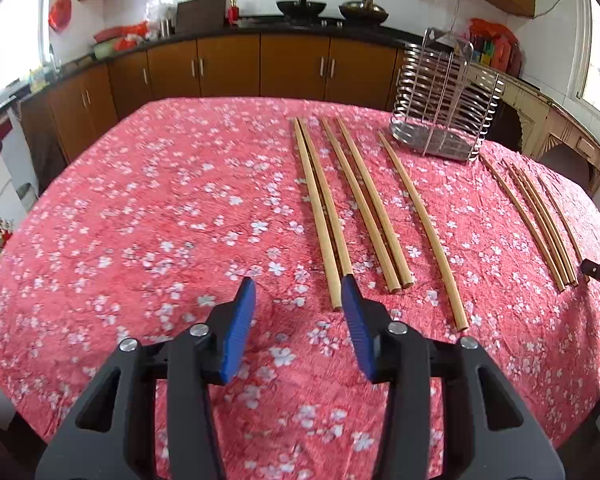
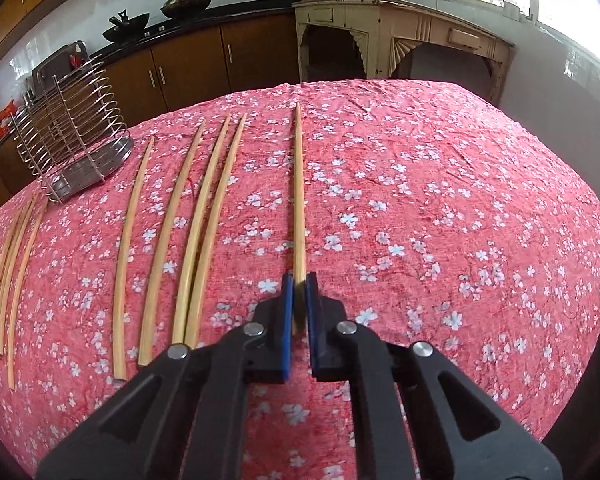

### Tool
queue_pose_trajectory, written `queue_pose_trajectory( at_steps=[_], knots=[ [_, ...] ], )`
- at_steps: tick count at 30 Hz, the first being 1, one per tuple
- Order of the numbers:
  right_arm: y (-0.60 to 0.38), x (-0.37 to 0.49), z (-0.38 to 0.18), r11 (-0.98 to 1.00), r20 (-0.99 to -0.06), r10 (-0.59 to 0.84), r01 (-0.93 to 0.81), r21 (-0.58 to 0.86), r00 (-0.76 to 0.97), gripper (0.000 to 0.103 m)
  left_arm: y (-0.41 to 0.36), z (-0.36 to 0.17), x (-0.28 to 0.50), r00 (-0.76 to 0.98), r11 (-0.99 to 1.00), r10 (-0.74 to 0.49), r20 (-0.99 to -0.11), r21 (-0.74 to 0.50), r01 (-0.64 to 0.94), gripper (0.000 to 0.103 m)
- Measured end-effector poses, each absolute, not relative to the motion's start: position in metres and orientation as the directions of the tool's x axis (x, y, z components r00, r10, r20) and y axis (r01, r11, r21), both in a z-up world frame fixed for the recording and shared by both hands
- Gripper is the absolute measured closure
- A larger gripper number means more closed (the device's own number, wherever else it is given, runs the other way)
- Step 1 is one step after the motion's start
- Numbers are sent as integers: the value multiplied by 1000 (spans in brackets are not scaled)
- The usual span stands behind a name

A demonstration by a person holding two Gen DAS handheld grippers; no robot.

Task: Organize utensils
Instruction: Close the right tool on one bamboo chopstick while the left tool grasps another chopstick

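My right gripper (image 2: 299,280) is clamped on one chopstick (image 2: 298,188), pointing toward 12 o'clock over the tablecloth (image 2: 440,220); its near end is hidden between the pads. Left gripper (image 1: 299,288) hangs spread wide, holding nothing. Wire holder (image 2: 70,132) sits at 10 o'clock.
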State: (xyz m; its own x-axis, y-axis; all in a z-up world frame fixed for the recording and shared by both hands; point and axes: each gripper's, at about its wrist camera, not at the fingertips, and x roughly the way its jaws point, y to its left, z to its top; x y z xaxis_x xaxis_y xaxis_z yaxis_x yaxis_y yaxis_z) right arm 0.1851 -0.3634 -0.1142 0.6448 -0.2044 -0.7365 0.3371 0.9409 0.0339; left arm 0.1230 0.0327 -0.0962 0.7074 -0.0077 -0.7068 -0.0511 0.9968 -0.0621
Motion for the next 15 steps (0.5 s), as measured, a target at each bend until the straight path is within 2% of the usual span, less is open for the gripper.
queue_pose_trajectory(
  at_steps=[15],
  knots=[
    [-359,182,-114,945,-733,-206,327,24,648,95,29,-98,144,667,998,2,-745,-41,-49,65]
  ],
)
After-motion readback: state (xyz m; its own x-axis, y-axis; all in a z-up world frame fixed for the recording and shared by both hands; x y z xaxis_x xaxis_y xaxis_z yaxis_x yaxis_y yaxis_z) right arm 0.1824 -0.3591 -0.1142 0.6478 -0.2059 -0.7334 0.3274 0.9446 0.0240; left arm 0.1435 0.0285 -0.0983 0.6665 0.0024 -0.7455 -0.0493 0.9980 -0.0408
